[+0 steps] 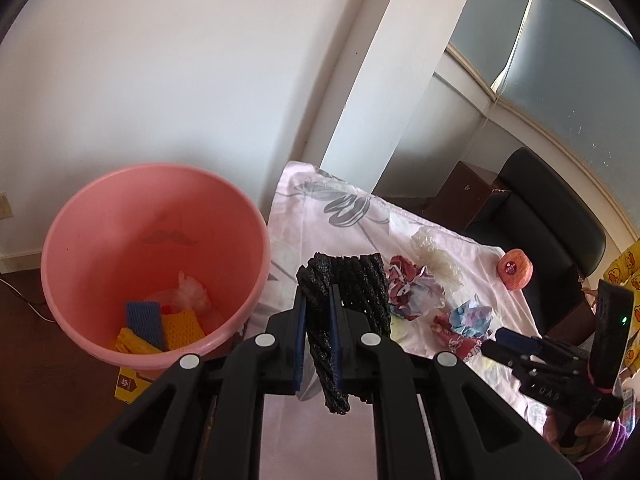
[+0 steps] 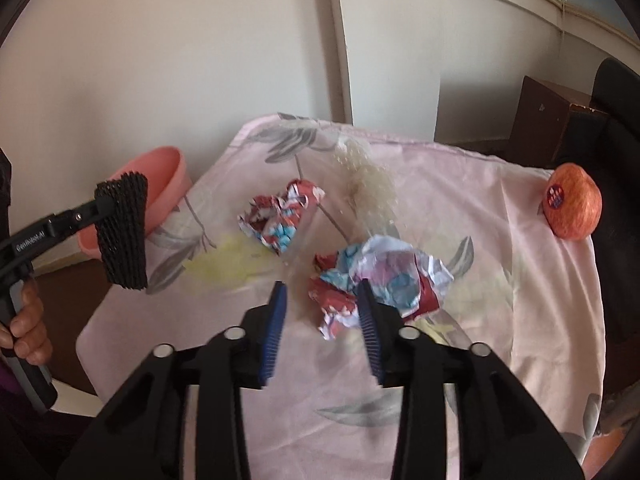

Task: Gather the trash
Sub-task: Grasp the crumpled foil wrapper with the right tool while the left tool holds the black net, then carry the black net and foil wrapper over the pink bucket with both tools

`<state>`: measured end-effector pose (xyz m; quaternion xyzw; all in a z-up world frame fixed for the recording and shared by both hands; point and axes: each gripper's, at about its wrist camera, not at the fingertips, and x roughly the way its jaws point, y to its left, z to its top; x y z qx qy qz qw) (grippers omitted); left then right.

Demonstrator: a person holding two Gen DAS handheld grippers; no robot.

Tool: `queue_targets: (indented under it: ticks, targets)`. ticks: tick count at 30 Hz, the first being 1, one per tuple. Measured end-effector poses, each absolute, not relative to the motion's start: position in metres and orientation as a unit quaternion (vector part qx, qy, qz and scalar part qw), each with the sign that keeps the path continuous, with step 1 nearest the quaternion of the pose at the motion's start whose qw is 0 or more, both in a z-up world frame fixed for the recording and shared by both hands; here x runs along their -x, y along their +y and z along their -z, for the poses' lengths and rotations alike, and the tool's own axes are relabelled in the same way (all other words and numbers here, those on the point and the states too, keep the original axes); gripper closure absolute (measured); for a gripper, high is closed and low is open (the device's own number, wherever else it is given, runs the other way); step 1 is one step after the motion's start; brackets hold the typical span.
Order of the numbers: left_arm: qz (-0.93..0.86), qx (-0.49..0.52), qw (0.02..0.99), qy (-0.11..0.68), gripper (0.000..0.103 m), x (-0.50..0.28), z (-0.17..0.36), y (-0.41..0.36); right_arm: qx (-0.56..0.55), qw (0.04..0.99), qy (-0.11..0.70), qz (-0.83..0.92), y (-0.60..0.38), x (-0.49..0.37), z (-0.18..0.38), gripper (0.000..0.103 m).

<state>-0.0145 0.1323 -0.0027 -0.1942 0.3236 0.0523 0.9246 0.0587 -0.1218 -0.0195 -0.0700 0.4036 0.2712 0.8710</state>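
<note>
Left tongs (image 1: 319, 312) clamped on black foam net (image 1: 352, 280) (beside pink bin (image 1: 80, 240)); right tongs (image 2: 322, 300) parted, tilted down over crumpled wrapper (image 2: 384, 276)

Daylight fills the room – it comes in from the window (image 1: 560, 40) at the upper right, and the wall (image 1: 160, 60) behind is evenly pale. Shadows on the cloth (image 2: 460, 184) are soft and faint. The bin (image 1: 156, 256) glows warm inside. Both views bulge like a fishbowl, straight edges bow, and the corners go black. The left view is fairly crisp; the right one is softer – the netting (image 2: 368, 176) and the blue pads (image 2: 276, 320) are smeared
</note>
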Motion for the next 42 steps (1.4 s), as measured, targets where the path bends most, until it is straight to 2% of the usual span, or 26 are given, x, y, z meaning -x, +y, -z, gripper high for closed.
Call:
queue_targets:
  ticks: [5, 9, 13, 15, 16, 17, 19, 30, 42]
  targets:
    - [-0.054, 0.195, 0.919, 0.338, 0.094, 0.012, 0.012, 0.13, 0.083, 0.868, 0.41, -0.268, -0.123, -0.061, 0.034, 0.06]
    - [-0.054, 0.195, 0.918, 0.34, 0.094, 0.013, 0.015, 0.128, 0.134, 0.872, 0.384, -0.272, -0.109, -0.063, 0.033, 0.06]
    - [-0.055, 0.194, 0.918, 0.341, 0.094, 0.013, 0.015, 0.126, 0.164, 0.861, 0.395, -0.274, -0.103, -0.068, 0.045, 0.06]
    - [-0.056, 0.195, 0.917, 0.343, 0.094, 0.013, 0.016, 0.127, 0.16, 0.861, 0.402, -0.268, -0.105, -0.069, 0.05, 0.067]
    - [-0.056, 0.195, 0.917, 0.343, 0.094, 0.012, 0.016, 0.127, 0.156, 0.86, 0.408, -0.266, -0.106, -0.07, 0.052, 0.082]
    - [-0.056, 0.196, 0.917, 0.344, 0.094, 0.012, 0.017, 0.127, 0.153, 0.858, 0.414, -0.263, -0.108, -0.071, 0.054, 0.087]
    - [-0.056, 0.195, 0.917, 0.344, 0.094, 0.012, 0.016, 0.127, 0.142, 0.858, 0.417, -0.265, -0.112, -0.071, 0.054, 0.092]
    - [-0.075, 0.201, 0.922, 0.322, 0.094, 0.021, 0.006, 0.138, 0.058, 0.853, 0.377, -0.357, -0.103, -0.058, -0.001, 0.093]
    - [-0.142, 0.208, 0.927, 0.278, 0.094, 0.046, -0.013, 0.179, 0.0, 0.785, 0.386, -0.485, -0.018, -0.071, -0.033, 0.093]
